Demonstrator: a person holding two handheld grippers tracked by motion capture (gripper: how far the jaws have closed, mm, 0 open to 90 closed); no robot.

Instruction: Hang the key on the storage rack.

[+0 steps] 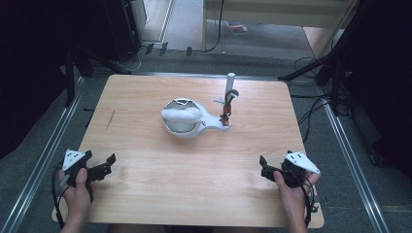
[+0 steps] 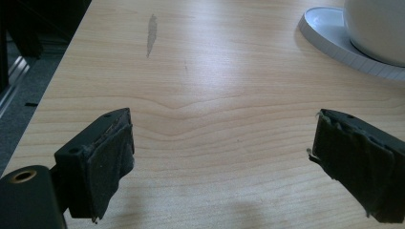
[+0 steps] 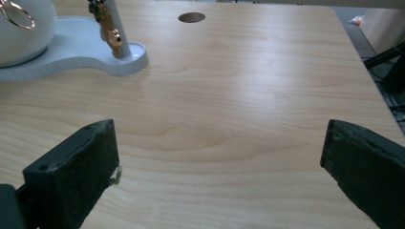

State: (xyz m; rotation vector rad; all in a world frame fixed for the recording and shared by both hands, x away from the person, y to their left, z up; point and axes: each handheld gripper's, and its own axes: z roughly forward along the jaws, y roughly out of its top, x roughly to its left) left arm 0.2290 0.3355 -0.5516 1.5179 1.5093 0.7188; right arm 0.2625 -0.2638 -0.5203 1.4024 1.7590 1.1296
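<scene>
At the middle of the light wooden table (image 1: 145, 184), slightly toward its far edge, stands the white plastic jewellery stand (image 1: 187, 119): a rounded bowl-shaped body on a flat base, with an upright white post (image 1: 230, 92) on a lobe of the base to its right. The long axis of the base runs roughly parallel to the near edge. Both grippers rest near the near corners, well apart from the stand. The left gripper (image 1: 104, 165) has its jaws spread wide with nothing between them; the right gripper (image 1: 265, 167) is likewise spread and holds nothing. The stand lies ahead of both and inward; the post end is nearer the right gripper. The right gripper view resolves gold-coloured trinkets (image 3: 107, 24) hanging on the post and a gold ring (image 3: 16, 14) on the body; the left gripper view shows the base rim (image 2: 329, 40).
</scene>
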